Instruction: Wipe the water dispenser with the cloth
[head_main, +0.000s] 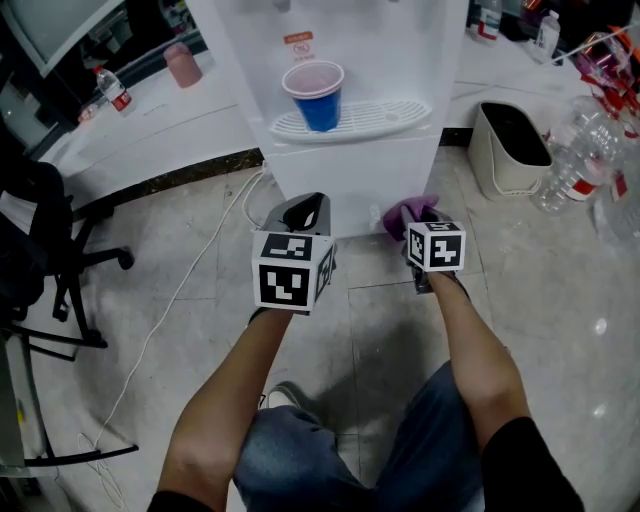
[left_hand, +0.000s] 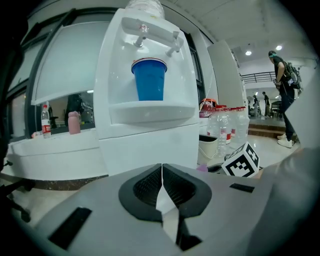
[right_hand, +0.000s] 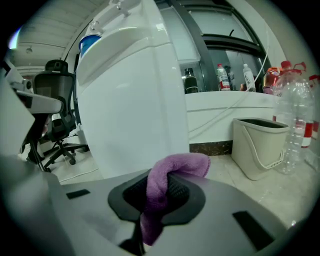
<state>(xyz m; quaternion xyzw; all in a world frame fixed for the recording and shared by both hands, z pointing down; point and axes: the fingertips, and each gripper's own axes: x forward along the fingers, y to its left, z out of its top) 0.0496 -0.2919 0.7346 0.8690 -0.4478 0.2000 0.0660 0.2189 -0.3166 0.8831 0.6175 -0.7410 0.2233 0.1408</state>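
Note:
The white water dispenser (head_main: 340, 160) stands on the floor in front of me, with a blue cup (head_main: 318, 97) on its drip tray under the taps. My right gripper (head_main: 412, 224) is shut on a purple cloth (head_main: 404, 213), held close to the dispenser's lower front at its right corner. In the right gripper view the purple cloth (right_hand: 167, 182) hangs from between the jaws beside the dispenser (right_hand: 132, 105). My left gripper (head_main: 303, 216) is shut with nothing in it, near the lower front panel. In the left gripper view the blue cup (left_hand: 149, 80) sits high on the dispenser (left_hand: 150, 135).
A cream bin (head_main: 508, 148) and clear plastic bottles (head_main: 575, 160) stand to the right on the tiled floor. A white cable (head_main: 190, 290) trails left from the dispenser. An office chair (head_main: 45, 260) is at the left. A white ledge (head_main: 150, 120) holds a bottle and a pink cup.

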